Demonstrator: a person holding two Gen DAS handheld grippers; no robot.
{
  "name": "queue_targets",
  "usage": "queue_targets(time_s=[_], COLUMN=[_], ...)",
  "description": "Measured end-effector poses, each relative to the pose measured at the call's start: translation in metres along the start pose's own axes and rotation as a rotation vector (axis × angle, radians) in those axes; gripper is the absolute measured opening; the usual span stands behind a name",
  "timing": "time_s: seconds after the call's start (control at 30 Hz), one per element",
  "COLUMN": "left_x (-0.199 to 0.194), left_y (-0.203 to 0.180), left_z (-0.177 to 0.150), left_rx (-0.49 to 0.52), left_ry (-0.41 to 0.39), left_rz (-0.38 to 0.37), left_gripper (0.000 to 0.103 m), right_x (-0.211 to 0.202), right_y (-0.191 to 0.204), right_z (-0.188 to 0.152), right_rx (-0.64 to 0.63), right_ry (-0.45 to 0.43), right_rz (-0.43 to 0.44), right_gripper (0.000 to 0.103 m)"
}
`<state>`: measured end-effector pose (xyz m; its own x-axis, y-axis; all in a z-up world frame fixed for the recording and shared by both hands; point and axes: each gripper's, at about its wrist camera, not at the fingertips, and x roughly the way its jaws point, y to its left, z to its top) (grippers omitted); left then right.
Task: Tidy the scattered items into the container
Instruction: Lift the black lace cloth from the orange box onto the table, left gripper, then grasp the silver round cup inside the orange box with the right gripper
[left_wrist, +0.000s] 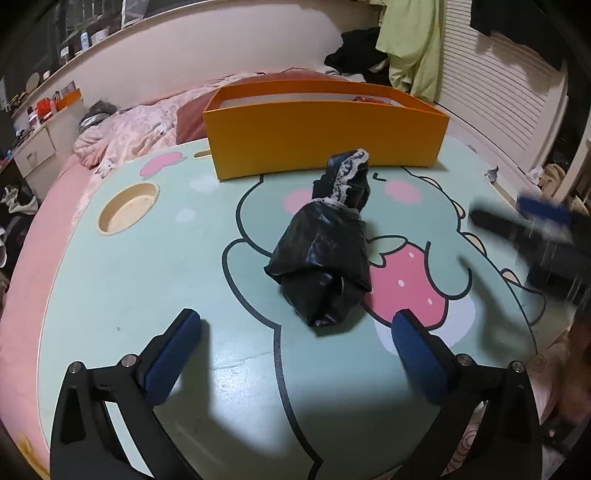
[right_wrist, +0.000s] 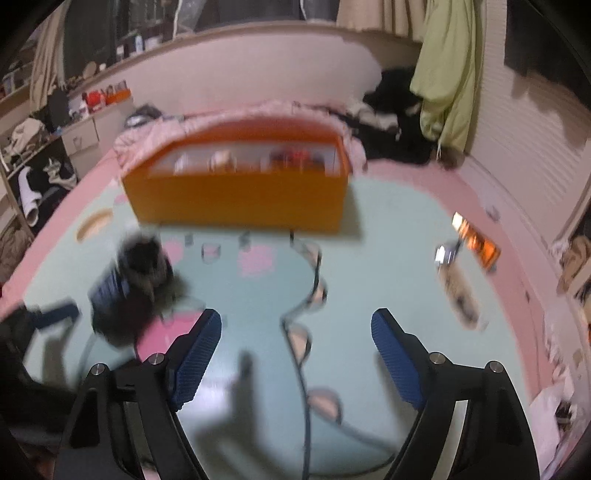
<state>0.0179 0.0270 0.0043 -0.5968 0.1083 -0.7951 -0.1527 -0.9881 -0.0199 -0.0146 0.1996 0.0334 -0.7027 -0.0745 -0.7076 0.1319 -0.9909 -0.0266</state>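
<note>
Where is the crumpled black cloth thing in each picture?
Left wrist: the black cloth lies mid-picture on the table, just ahead of the open left gripper.
Right wrist: the same cloth, blurred, sits at the left.
Shared landmark: the orange box behind it.

Pink bed, white louvred doors, cluttered shelves

The crumpled garment lies on the table, before the box.
</note>
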Motion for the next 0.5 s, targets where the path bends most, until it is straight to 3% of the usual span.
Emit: queue_targets(time_s=[0.17,0.3,0.37,0.43,0.5], left_x=[0.0,0.0,0.0,-0.001,-0.001], left_y=[0.002,0.001,0.0,0.0,-0.001], left_z=[-0.003,-0.002,-0.002,-0.002,-0.002], left_rx=[-0.003,-0.004,-0.005,-0.006,-0.007], left_ry=[-0.005,-0.005,-0.006,-0.006,-0.006], left_rz=[0.0,-0.001,-0.001,0.0,0.0], left_gripper=[0.103,0.103,0.103,0.103,0.103], right_x=[0.01,0.055,0.079,0.102,0.119], right_y=[0.012,0.022,0.024,0.026,0.026], right_z=[0.079,0.137,0.148,0.153,0.152], right_rx=[-0.043,-0.038,-0.029,-0.038,-0.017], right_ry=[0.003,0.12,0.194,0.261,0.32], right_rz=[0.076,0.097,0.075,0.045,0.044], right_gripper=[0.08,0.074,0.06,0.053,0.052])
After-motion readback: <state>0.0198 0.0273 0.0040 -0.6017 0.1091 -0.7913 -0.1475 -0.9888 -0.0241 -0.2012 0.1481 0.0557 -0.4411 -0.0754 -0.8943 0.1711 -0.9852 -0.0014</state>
